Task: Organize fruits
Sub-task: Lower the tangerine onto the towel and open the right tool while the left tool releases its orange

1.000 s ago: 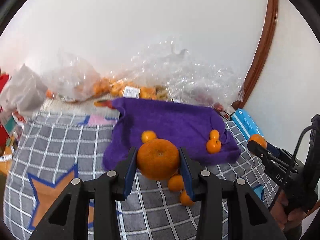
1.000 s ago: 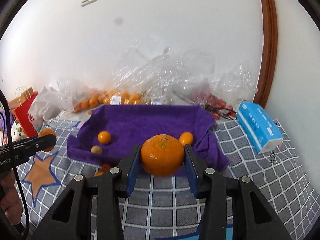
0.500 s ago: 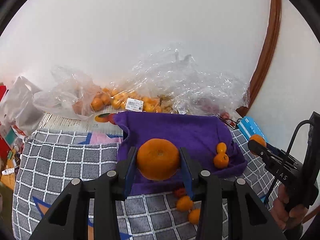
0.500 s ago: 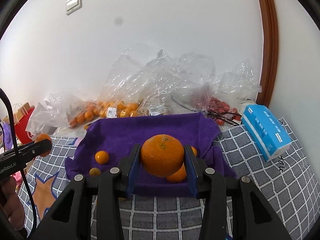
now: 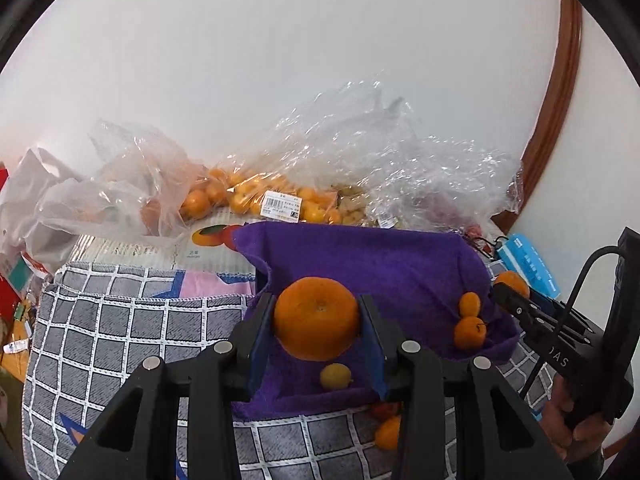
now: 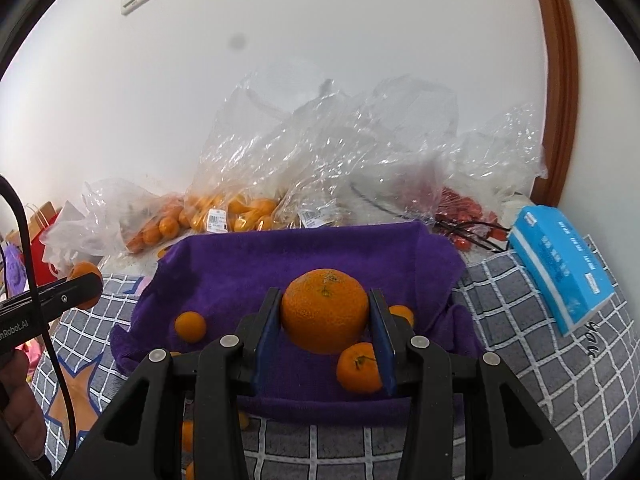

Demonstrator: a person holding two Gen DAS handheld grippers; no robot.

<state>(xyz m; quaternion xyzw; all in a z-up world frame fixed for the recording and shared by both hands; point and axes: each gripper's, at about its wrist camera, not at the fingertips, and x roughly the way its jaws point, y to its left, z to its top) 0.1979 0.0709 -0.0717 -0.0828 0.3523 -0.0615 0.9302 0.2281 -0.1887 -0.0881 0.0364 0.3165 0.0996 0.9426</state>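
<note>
Both tongs advanced toward the purple cloth (image 5: 372,264). In the left wrist view the cloth slid from mid-frame down under the left tongs (image 5: 318,330), so their orange (image 5: 316,322) came to hang above purple instead of the checked cover (image 5: 120,328). In the right wrist view the bags (image 6: 320,168) grew larger, and a small fruit (image 6: 358,368) appeared beneath the right tongs (image 6: 325,314).

Grey checked cloth (image 6: 532,376) — purple towel (image 6: 304,256), tissue pack (image 6: 560,268) atop.

Small oranges (image 6: 190,326) lie on the towel (image 6: 240,272), plastic bags (image 6: 340,168) behind it.
</note>
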